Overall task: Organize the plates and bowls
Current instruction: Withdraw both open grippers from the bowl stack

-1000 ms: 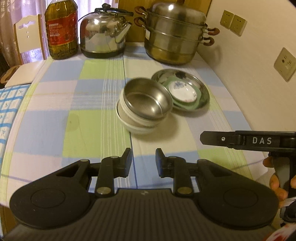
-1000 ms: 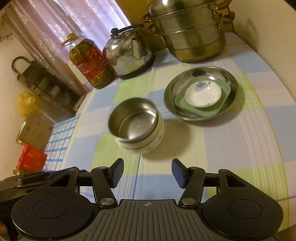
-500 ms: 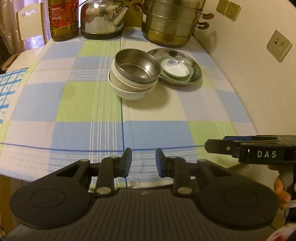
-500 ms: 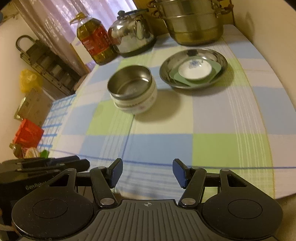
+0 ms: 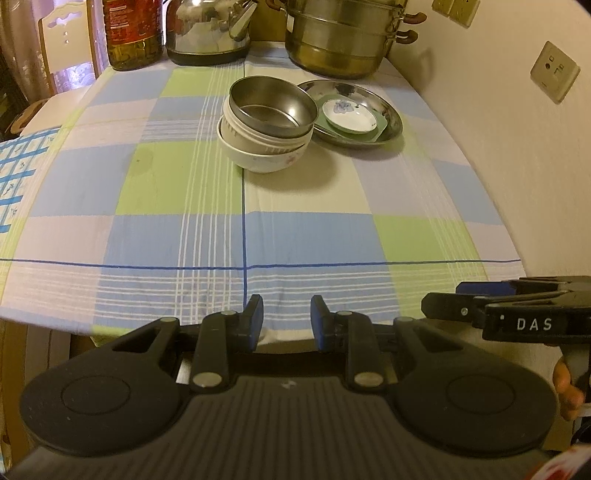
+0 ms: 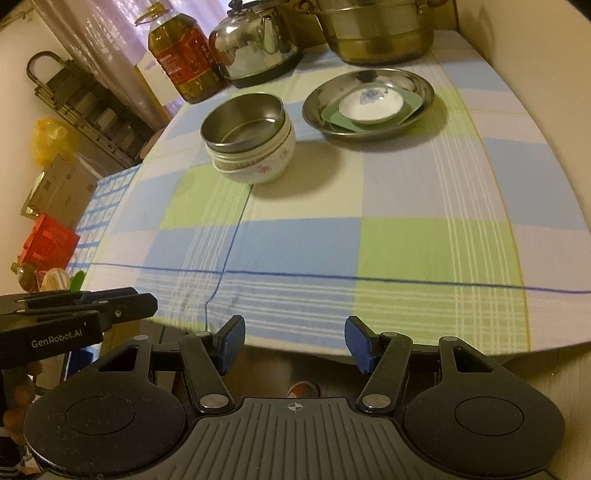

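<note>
A steel bowl (image 5: 271,107) sits nested on top of stacked white bowls (image 5: 264,155) in the middle of the table; the stack also shows in the right wrist view (image 6: 255,162). Beside it a steel plate (image 5: 391,110) holds a green square plate (image 5: 382,127) and a small white dish (image 5: 349,114); the steel plate also shows in the right wrist view (image 6: 424,83). My left gripper (image 5: 286,319) is open and empty at the table's near edge. My right gripper (image 6: 294,345) is open and empty, just off the near edge.
A checked cloth (image 5: 184,229) covers the table. At the far edge stand an oil bottle (image 5: 133,33), a kettle (image 5: 208,29) and a stacked steamer pot (image 5: 340,37). A wall with sockets (image 5: 554,72) runs along the right side. A chair (image 5: 66,40) stands far left.
Both grippers have pulled back from the bowls to the near edge of the table. The bowls and plates have stayed in place.
</note>
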Motion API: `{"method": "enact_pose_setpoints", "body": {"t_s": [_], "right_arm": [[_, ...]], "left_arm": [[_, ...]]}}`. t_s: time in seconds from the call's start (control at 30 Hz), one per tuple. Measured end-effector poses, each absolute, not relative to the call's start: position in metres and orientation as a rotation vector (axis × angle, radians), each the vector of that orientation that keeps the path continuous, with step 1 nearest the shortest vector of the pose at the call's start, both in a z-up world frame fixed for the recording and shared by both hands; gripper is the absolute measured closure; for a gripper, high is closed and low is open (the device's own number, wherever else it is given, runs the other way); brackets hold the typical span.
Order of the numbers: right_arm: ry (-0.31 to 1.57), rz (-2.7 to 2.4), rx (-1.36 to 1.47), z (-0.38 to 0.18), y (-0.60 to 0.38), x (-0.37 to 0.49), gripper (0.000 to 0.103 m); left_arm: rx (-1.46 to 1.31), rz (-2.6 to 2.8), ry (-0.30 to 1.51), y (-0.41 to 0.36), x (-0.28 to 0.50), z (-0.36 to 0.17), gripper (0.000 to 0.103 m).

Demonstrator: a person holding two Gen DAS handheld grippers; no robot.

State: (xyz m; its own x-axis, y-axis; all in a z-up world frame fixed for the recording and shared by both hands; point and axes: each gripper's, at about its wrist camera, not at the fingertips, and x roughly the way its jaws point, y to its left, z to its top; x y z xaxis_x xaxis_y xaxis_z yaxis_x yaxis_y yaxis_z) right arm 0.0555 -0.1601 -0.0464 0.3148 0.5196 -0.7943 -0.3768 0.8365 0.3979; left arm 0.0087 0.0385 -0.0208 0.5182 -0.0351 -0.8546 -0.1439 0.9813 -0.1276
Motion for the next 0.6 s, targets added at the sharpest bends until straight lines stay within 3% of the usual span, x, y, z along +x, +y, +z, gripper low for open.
{"method": "enact_pose_setpoints", "body": {"t_s": [0.6], "right_arm": [[1.095,0.602,0.161,-0.050,-0.172,0.045,0.043]], "left_arm": [[-0.193,0.085,1.023,0.027,-0.002,-0.021,0.079]]}}
